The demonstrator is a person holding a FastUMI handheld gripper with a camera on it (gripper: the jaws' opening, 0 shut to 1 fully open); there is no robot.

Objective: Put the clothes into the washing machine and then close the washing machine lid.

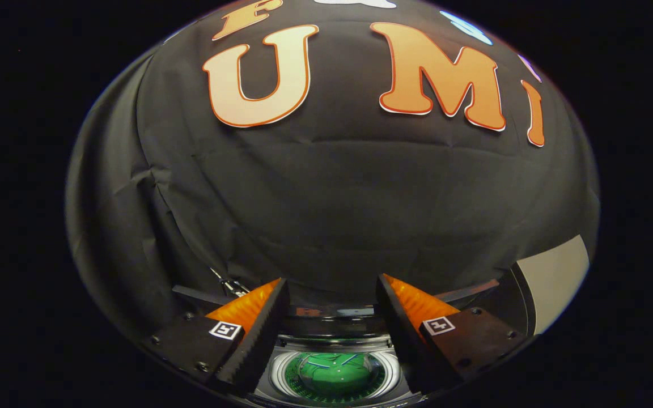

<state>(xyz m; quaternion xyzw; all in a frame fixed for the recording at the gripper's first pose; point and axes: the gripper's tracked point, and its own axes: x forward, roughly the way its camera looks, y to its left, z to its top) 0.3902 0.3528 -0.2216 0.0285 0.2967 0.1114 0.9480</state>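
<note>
The jaws [331,292] stand apart with nothing between them, pointed at the black cloth wall [332,192]. Below and between the fingers lies the washing machine [332,371], its round drum opening holding green clothes [335,371]. A pale panel [553,277] shows off to the right.

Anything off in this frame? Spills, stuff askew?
Nothing stands out. The gripper is open and holds nothing; between its fingers the washing machine sits open, a green cloth inside its drum, nothing spilled.
</note>
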